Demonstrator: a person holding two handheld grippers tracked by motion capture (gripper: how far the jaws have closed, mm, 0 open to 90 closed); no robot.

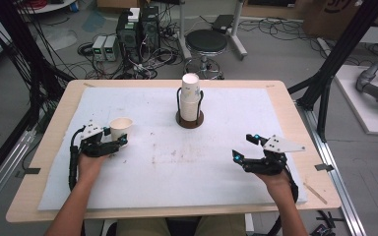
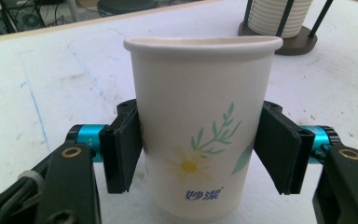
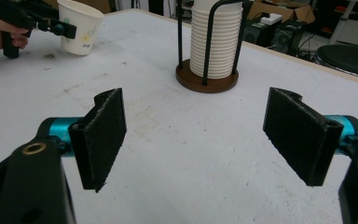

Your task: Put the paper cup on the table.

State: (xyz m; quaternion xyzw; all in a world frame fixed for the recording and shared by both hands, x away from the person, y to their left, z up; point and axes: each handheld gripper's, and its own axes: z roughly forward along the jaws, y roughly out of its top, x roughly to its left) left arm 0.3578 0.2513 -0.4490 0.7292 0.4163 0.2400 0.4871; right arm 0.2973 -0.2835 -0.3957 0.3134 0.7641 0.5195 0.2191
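White mat on a wooden table (cabled lab floor); left gripper squeezes a paper cup, right gripper gapes empty, cup stack racked.

One loose cup is counted, and one stack of cups, its number not countable, in one holder. Two grippers are seen: left and right. One table carries them.

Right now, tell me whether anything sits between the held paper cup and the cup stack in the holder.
Nothing visible does. The left gripper grips the paper cup, and bare white mat lies between it and the cup stack.
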